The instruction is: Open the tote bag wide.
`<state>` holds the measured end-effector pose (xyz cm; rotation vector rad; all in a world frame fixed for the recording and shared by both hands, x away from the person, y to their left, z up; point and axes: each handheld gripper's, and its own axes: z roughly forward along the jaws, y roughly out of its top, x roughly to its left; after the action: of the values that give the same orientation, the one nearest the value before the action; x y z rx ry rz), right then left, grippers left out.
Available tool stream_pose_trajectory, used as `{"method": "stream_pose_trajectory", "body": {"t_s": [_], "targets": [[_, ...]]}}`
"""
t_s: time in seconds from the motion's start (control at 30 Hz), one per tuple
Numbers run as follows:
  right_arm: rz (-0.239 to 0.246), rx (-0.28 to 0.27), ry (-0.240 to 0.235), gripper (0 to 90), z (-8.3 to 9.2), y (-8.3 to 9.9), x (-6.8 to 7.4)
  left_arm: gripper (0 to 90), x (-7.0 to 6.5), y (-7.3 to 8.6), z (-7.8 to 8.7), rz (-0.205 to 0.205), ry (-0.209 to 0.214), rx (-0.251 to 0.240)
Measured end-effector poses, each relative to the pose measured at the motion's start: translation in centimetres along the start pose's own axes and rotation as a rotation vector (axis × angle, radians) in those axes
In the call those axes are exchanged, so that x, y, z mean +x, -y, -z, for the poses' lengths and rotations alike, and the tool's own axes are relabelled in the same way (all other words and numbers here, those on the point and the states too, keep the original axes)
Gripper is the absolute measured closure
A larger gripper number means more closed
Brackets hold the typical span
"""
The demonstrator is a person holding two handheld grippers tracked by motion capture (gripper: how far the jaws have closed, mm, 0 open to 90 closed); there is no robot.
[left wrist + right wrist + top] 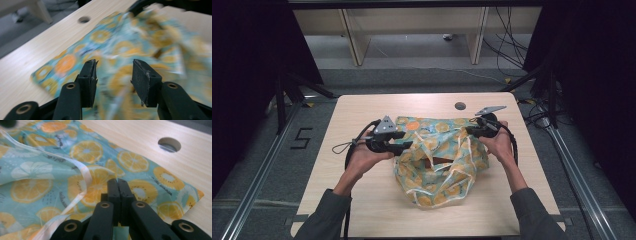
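Right gripper (pixel 117 181) fingers (pixel 113 192) clenched together; a sliver of teal cloth shows low between them in the right gripper view, so they look pinched on the fabric edge, though the contact itself is mostly hidden. Left gripper (pixel 113 75) fingers (pixel 88 80) released, standing apart with the cloth behind and below them, pads not pressing it. That view is blurred.

The thing: a thin patterned cloth (pixel 439 157), teal with orange and yellow citrus slices and a pale trim strip (pixel 83 173) along a hem. It lies bunched and partly folded on the middle of the worktop (pixel 377 200), far edge near the round cable hole (pixel 460 106). In the high view the left gripper (pixel 404 145) sits at the cloth's left edge, the right gripper (pixel 469 131) at its upper right; a hand (pixel 499 145) backs each one.

Handling, as a judgement: light, limp, no stiffness, drapes and wrinkles at any pull. Probably slightly slick, so a shallow pinch could slip. Not fragile. Best holds are the hemmed edge or corners, where layers are doubled; grabbing mid-panel would just gather a bunch. Two holds well apart along one edge would let it spread flat.
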<state>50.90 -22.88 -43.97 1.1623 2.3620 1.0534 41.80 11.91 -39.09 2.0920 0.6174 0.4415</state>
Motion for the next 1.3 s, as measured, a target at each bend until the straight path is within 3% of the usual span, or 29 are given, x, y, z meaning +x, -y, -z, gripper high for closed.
{"method": "stream_pose_trajectory", "body": {"t_s": [0.07, 0.1, 0.13, 0.17, 0.2, 0.23, 0.3, 0.33, 0.37, 0.47, 0.5, 0.53, 0.57, 0.6, 0.63, 0.67, 0.7, 0.73, 0.77, 0.8, 0.83, 0.97, 1.0, 1.03, 1.07, 1.17, 1.23, 1.27, 1.3], "targets": [[-0.021, 0.029, 0.004, 90.0, -0.4, 0.1, -0.2, 54.1, -2.0, -0.1, -0.6, -0.071, 0.034, 0.037], [-0.016, 0.023, 0.000, 90.0, -0.5, 0.2, -0.2, 52.6, -3.3, 0.6, -2.4, -0.113, 0.046, 0.117], [-0.033, 0.022, 0.000, 90.0, -0.6, 0.2, -0.2, 50.3, -3.3, 0.6, -2.4, -0.113, 0.046, 0.117], [-0.042, 0.020, -0.002, 90.0, -0.7, 0.3, -0.1, 47.0, -3.4, 1.5, -4.5, -0.112, -0.006, 0.177], [-0.038, 0.009, -0.002, 90.0, -0.7, 0.4, -0.1, 45.3, -3.4, 1.5, -4.5, -0.112, -0.006, 0.177], [-0.013, 0.000, -0.005, 90.0, -0.7, 0.4, -0.3, 43.9, -2.8, 2.0, -6.1, -0.099, -0.050, 0.207], [0.010, -0.009, -0.007, 90.0, -0.8, 0.4, -0.3, 42.0, -2.4, 2.0, -6.6, -0.096, -0.073, 0.211], [-0.022, 0.015, -0.012, 90.0, -0.5, 0.5, -0.2, 39.6, -2.3, 2.0, -7.0, -0.097, -0.086, 0.215], [0.012, -0.017, -0.013, 90.0, -0.9, 0.6, -0.4, 39.0, -1.9, 2.0, -7.6, -0.123, -0.100, 0.242], [-0.006, 0.000, -0.014, 90.0, -0.7, 0.7, -0.6, 41.1, -1.4, 2.1, -8.3, -0.105, -0.095, 0.247], [-0.011, 0.018, -0.031, 89.4, -0.6, 0.8, -0.5, 47.9, -0.9, 2.4, -8.9, -0.118, -0.081, 0.252], [-0.001, -0.013, -0.021, 88.0, -1.0, 1.0, -0.4, 53.2, -0.7, 2.5, -9.2, -0.110, -0.065, 0.244], [-0.025, 0.056, -0.031, 85.9, -0.4, 0.8, -0.2, 61.8, -0.7, 2.6, -9.3, -0.114, -0.058, 0.235], [-0.025, 0.056, -0.031, 85.9, -0.4, 0.8, -0.2, 69.0, -0.7, 2.6, -9.3, -0.114, -0.058, 0.235], [-0.001, 0.000, -0.019, 81.5, -0.3, 0.9, -0.1, 76.6, -0.5, 2.5, -9.3, -0.114, -0.053, 0.221], [-0.001, 0.000, -0.019, 81.5, -0.3, 0.9, -0.1, 81.4, -0.5, 2.5, -9.3, -0.114, -0.053, 0.221], [-0.021, -0.010, -0.032, 78.9, 0.2, 0.7, 0.3, 81.4, -0.3, 2.4, -9.1, -0.114, -0.036, 0.206], [0.021, -0.032, -0.032, 74.4, 1.0, 0.3, 0.7, 87.9, -0.3, 2.2, -8.9, -0.111, -0.034, 0.200], [0.018, -0.066, -0.031, 72.5, 1.7, 0.1, 1.3, 88.9, -0.3, 1.9, -8.7, -0.115, -0.033, 0.190], [0.031, -0.040, -0.049, 70.5, 2.9, -0.3, 1.8, 89.3, -0.2, 1.7, -8.5, -0.103, -0.028, 0.183], [0.050, -0.088, -0.057, 67.6, 4.1, -0.7, 2.8, 89.4, 0.0, 1.3, -8.2, -0.091, -0.021, 0.180], [0.096, -0.113, -0.134, 64.9, 6.3, -1.1, 5.2, 89.5, 1.0, 0.1, -7.9, -0.056, 0.006, 0.185], [0.096, -0.113, -0.134, 64.9, 6.3, -1.1, 5.2, 89.5, 1.0, 0.1, -7.9, -0.056, 0.006, 0.185], [0.122, -0.118, -0.185, 63.5, 6.7, -1.0, 6.8, 89.4, 1.6, -0.5, -7.9, -0.032, 0.013, 0.193], [0.122, -0.118, -0.185, 63.5, 6.7, -1.0, 6.8, 89.4, 1.6, -0.5, -7.9, -0.032, 0.013, 0.193], [0.189, -0.126, -0.237, 61.8, 6.5, -0.7, 9.1, 89.4, 2.5, -1.2, -8.3, 0.002, 0.027, 0.209], [0.218, -0.087, -0.285, 60.9, 5.5, -0.5, 11.2, 89.4, 3.1, -1.6, -8.7, 0.030, 0.033, 0.218], [0.218, -0.087, -0.285, 60.9, 5.5, -0.5, 11.2, 89.4, 3.1, -1.6, -8.7, 0.030, 0.033, 0.218], [0.252, -0.062, -0.295, 60.7, 4.5, -0.3, 12.5, 89.4, 3.4, -1.9, -8.9, 0.050, 0.039, 0.218]]}}
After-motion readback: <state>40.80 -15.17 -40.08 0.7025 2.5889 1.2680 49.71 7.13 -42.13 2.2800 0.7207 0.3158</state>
